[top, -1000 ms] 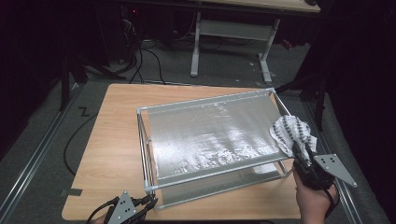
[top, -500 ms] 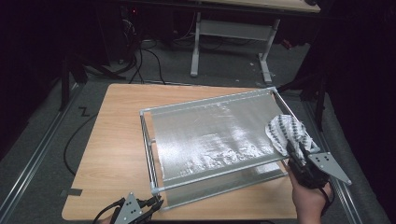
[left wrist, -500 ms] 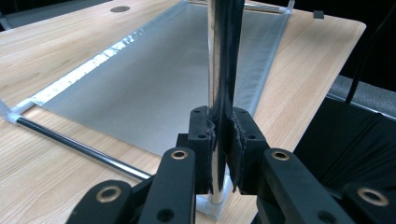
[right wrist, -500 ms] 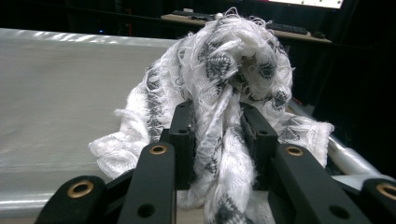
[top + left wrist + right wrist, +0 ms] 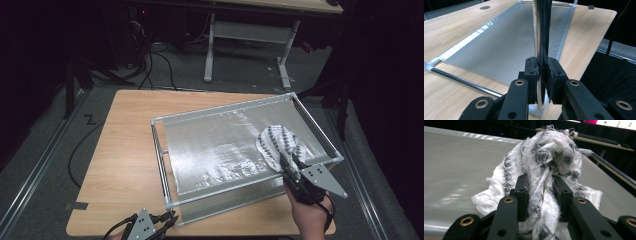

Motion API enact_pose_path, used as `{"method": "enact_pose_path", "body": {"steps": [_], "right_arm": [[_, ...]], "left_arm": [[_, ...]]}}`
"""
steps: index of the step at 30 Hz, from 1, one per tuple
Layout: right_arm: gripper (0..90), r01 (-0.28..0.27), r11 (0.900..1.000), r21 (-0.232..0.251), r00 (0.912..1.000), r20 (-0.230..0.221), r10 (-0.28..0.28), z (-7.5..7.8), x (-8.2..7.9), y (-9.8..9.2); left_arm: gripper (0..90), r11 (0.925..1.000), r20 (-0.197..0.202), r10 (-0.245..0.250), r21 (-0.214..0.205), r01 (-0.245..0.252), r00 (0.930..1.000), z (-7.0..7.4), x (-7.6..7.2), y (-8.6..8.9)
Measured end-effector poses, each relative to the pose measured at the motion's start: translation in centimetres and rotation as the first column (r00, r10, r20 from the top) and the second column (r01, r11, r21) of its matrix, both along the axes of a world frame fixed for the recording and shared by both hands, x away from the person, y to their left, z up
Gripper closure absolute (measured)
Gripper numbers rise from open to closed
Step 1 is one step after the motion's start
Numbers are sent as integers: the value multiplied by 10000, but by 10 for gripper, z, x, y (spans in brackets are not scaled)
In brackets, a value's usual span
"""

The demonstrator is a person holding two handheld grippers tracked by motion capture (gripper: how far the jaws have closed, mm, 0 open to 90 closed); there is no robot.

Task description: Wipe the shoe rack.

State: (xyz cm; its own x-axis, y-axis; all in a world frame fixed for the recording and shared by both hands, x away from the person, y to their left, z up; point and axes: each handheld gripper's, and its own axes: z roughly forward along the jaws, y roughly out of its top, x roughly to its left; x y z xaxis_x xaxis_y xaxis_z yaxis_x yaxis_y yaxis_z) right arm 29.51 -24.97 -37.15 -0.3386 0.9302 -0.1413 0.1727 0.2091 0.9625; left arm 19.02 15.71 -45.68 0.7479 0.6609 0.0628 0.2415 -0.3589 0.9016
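The left gripper (image 5: 541, 75) has its jaws clamped on the frame's corner post (image 5: 541, 30), steadying the frame. The right gripper (image 5: 540, 187) pinches the cloth (image 5: 278, 145) on the sheet (image 5: 220, 145) near the frame's right rail; wiping well means even pressure and overlapping strokes.

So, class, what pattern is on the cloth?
White cloth with dark grey woven marks; right gripper view shows it best.

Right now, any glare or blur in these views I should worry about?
High view: glare patches on the metal panel, surroundings dark. Left gripper view: bright streak along the frame tube, background soft. Right gripper view: panel streaked with blur, cloth sharp.
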Motion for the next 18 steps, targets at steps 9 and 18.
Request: {"method": "enact_pose_path", "body": {"steps": [9, 18], "right_arm": [[692, -1059, 9936, -392, 9944, -47, 1058, 2, -14, 38], [692, -2191, 9733, -687, 9756, -29, 2195, 2, -32, 78]], "left_arm": [[792, 9996, 67, -249, 102, 248, 9997, 0, -3, -8], [790, 9993, 118, -321, 196, 319, 9994, 0, -4, -10]]}}
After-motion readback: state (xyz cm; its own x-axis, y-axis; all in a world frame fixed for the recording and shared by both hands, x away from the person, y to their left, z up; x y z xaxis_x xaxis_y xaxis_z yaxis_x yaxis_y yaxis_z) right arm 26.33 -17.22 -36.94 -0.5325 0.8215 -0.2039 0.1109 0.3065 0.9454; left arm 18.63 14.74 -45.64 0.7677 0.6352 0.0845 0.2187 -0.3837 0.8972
